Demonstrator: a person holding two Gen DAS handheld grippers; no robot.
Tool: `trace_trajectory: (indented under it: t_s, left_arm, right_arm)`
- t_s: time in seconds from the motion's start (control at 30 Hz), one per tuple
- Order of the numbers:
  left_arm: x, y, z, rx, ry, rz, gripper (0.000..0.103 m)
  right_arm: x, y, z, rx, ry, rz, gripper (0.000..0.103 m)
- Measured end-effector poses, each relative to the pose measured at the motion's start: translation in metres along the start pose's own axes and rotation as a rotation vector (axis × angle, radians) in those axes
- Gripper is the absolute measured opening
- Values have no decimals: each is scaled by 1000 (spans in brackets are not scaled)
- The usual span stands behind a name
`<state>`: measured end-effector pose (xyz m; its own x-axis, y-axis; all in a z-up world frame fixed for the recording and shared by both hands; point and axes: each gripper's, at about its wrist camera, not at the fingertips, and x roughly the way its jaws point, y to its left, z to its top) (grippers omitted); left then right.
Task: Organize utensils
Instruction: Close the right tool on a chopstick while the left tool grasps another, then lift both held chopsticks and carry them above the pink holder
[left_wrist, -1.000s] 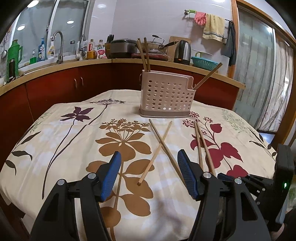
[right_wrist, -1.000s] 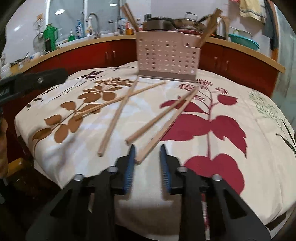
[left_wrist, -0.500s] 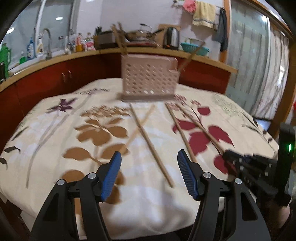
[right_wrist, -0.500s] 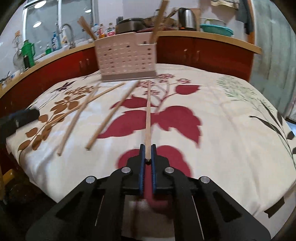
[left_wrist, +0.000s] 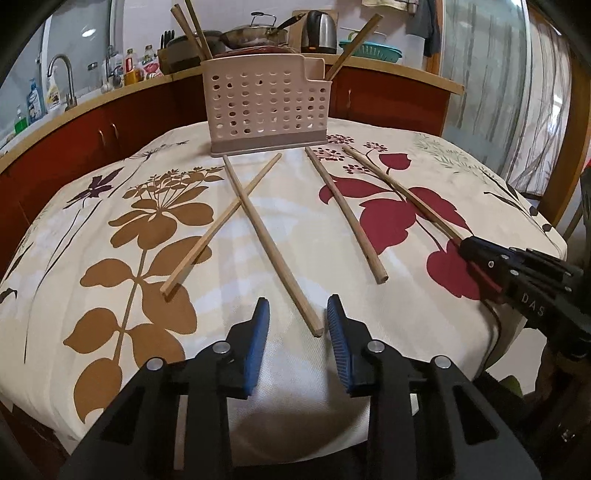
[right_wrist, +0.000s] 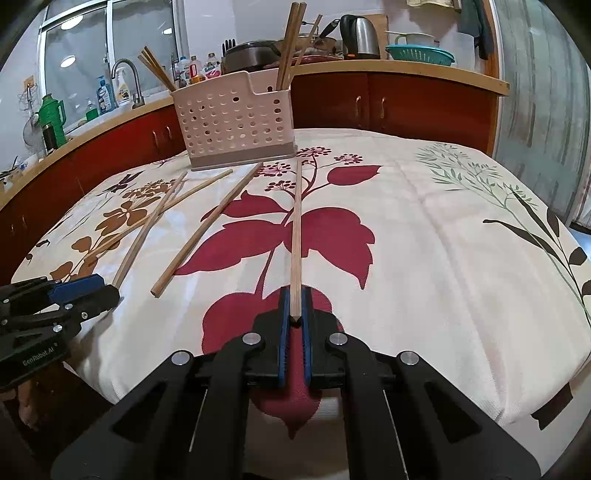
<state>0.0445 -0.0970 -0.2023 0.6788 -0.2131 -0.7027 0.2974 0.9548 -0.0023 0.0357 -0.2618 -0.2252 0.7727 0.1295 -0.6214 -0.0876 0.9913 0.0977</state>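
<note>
My right gripper (right_wrist: 294, 308) pinches one chopstick (right_wrist: 296, 236) by its very end, tip near the caddy (right_wrist: 236, 118). My left gripper (left_wrist: 297, 325), half open, brackets another chopstick (left_wrist: 269, 240). Risk: the end-grip lets the stick pivot or slip on lifting.

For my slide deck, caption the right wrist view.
Right gripper shut on one chopstick pointing toward the utensil holder on a floral tablecloth.

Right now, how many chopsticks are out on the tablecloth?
4: a crossed pair before the holder, a third chopstick on the red leaves, a fourth chopstick farthest right, clamped in the right gripper jaws.
</note>
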Motion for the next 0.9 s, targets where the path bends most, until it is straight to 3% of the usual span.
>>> trace_trajectory:
  t_s: [0.07, 0.23, 0.47, 0.9]
  left_arm:
    - [0, 3, -1, 5, -3, 8, 12]
    - [-3, 9, -3, 12, -5, 1, 7]
    - [-11, 22, -3, -12, -29, 16, 6]
    - [-53, 30, 22, 10, -189, 45, 6]
  right_arm:
    - [-1, 2, 0, -6, 1, 0, 7]
    - [-2, 7, 1, -24, -2, -4, 7]
    - [-10, 13, 4, -51, -20, -10, 7]
    - [-48, 13, 27, -63, -137, -12, 7]
